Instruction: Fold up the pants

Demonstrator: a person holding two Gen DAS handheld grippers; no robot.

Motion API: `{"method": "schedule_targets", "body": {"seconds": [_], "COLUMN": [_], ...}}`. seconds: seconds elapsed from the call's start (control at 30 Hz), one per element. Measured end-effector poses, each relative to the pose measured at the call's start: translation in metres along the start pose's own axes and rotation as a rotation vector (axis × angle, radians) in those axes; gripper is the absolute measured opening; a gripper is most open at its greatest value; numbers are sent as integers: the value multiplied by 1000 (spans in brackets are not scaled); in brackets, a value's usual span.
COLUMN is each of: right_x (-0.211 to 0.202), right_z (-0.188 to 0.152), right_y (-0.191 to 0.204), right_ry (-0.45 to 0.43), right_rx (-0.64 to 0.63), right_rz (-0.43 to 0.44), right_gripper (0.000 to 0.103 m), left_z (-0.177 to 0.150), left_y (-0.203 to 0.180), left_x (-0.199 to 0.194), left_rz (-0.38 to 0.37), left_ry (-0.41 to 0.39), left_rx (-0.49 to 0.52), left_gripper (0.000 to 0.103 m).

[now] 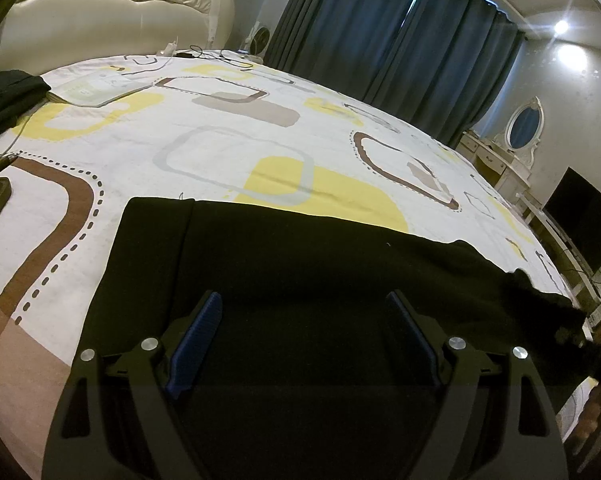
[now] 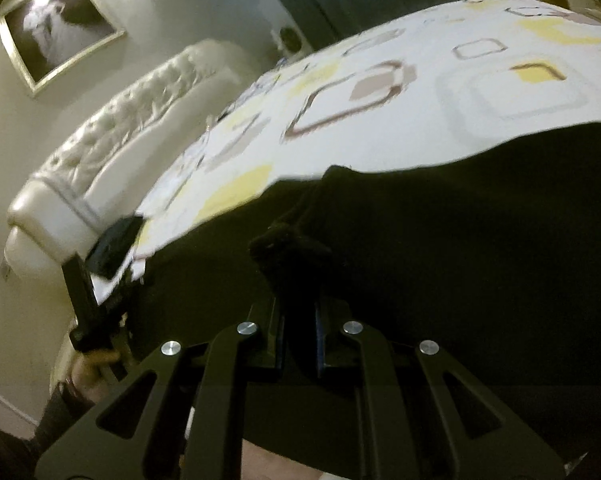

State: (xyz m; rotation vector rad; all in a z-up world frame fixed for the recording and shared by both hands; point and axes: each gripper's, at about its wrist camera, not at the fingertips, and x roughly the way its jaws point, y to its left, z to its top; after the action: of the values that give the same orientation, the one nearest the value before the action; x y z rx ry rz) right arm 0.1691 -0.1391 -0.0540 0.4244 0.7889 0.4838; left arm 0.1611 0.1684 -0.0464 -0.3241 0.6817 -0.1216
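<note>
- Left wrist view: the black fabric pants lie spread flat on the bed's white sheet printed with yellow, brown and grey rounded squares, reaching from near the middle of the picture off to the right.
- The left gripper hovers over the near part of the pants with its blue-padded fingers set wide apart; nothing is between them and they grip nothing.
- At the right edge a bunched tip of the pants is lifted off the bed, and the other gripper shows dimly beside it.
- Further off lie a second dark garment at the left, a cream tufted headboard and dark blue curtains.
- Right wrist view: the picture is blurred, as if in motion. The right gripper has its jaws drawn nearly together on a pinched fold of the pants, which bunches up just ahead of the fingertips.
- The rest of the pants stretches dark across the lower right, over the sheet.
- Judged step: the right hand appears to be carrying one end of the pants across to make a fold, with the left waiting.
- Next move, by my reckoning: lay the held end squarely on the opposite end with edges matched, then let go; the left gripper may need to pin or smooth the cloth.
</note>
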Motion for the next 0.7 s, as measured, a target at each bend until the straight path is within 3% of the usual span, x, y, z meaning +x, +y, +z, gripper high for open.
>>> {"method": "schedule_targets", "body": {"seconds": [0.27,0.53,0.7], "right_x": [10,12,8], "right_z": [-16,-27,-33], "right_y": [14,43,60], "right_ry": [57,87,129], "right_rx": [-78,-182,-238], "right_rz": [-39,-80,-72], "right_gripper": [22,51,57], "left_z": [2,2,3], "left_y": [-2,-3,-2], "left_x": [0,0,1], "left_rz": [-4,-5,-16], "left_ry": [3,3,9], "left_rx": [2,2,-3], "left_gripper": [83,83,83]}}
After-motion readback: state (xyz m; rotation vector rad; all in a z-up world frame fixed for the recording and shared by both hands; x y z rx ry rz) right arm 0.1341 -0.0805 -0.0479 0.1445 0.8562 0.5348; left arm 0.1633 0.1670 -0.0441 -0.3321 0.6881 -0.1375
